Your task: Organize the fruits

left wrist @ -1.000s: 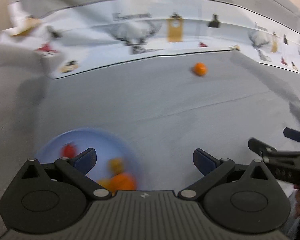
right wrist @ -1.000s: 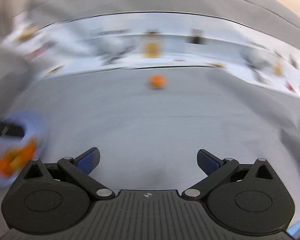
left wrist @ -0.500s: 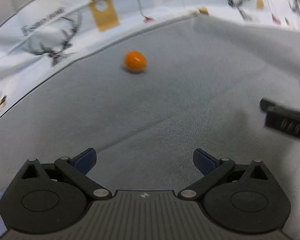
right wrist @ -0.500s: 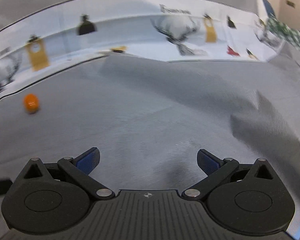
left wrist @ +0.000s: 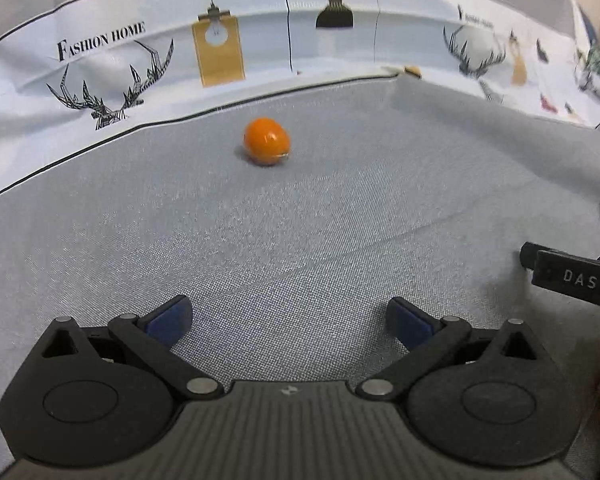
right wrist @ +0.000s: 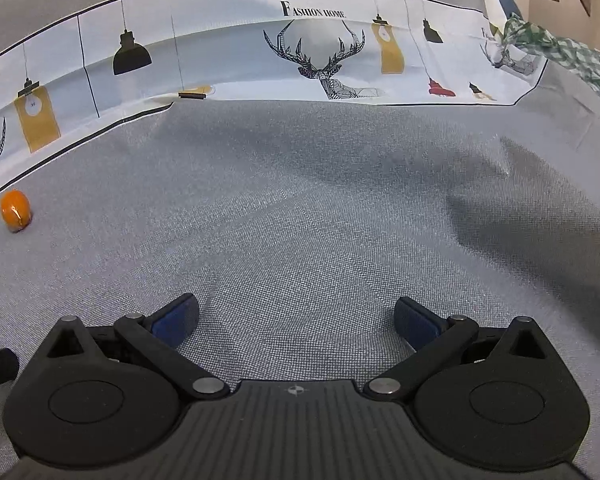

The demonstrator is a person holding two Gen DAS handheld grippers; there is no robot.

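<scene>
Grey cloth point(left wrist: 300, 240), perhaps checked fabric point(right wrist: 572, 56)

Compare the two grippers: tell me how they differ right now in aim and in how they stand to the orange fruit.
The left gripper faces the orange fruit, which lies ahead near the middle of its view; the right gripper faces bare grey cloth, with the fruit far off to its left edge. The right gripper's view takes in a green checked cloth; the left's shows the right gripper's tip at its edge. Both are open, empty and away from the fruit.

The right gripper point(left wrist: 572, 276) is cut off by the left wrist view's right edge; its fingertips are not shown.
</scene>
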